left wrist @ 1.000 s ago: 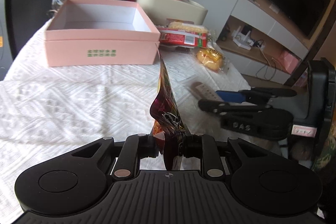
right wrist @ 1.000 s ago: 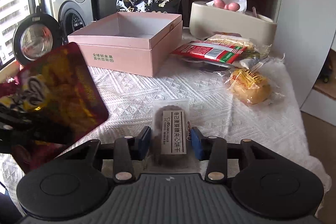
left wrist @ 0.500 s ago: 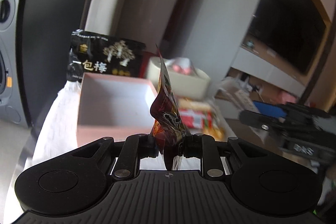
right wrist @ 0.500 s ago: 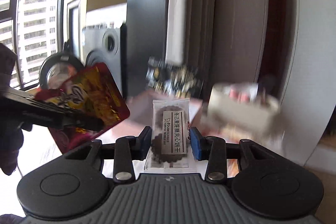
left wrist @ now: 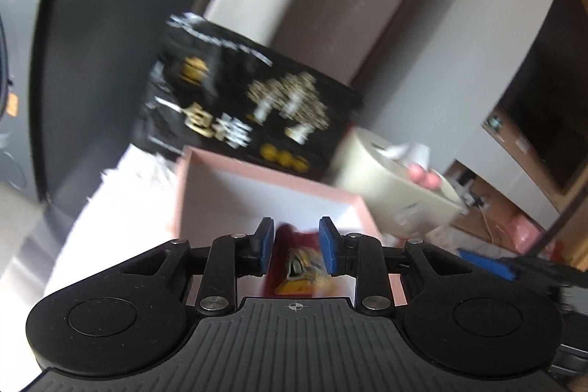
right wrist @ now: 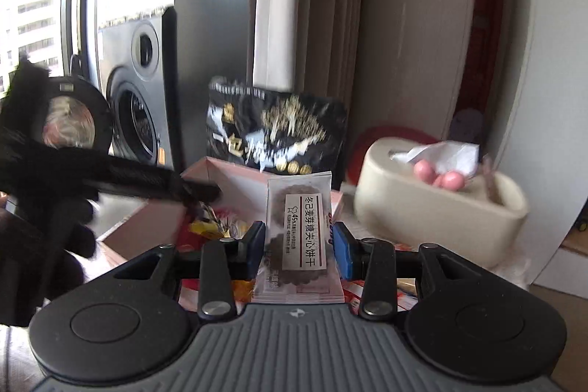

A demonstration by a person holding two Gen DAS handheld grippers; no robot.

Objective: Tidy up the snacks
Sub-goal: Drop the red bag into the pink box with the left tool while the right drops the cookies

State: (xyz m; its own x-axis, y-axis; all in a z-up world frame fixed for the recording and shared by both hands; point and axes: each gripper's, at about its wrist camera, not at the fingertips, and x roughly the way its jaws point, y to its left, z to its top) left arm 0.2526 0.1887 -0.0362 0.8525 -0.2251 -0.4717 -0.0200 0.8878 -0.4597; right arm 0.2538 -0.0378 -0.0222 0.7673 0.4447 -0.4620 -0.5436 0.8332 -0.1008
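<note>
My left gripper has its jaws apart over the pink box, and the red snack bag sits loose below and between them, touching neither pad — I judge it is dropping into the box or already lying there, though blur hides which. My right gripper is clamped on the biscuit packet, held upright just short of the box's near edge, with the left tool's arm crossing in front at the left. So the step in hand is loading the box. Next I need the left tool out of the way, then the biscuit packet brought over the opening and let go — without snagging the wall.
</note>
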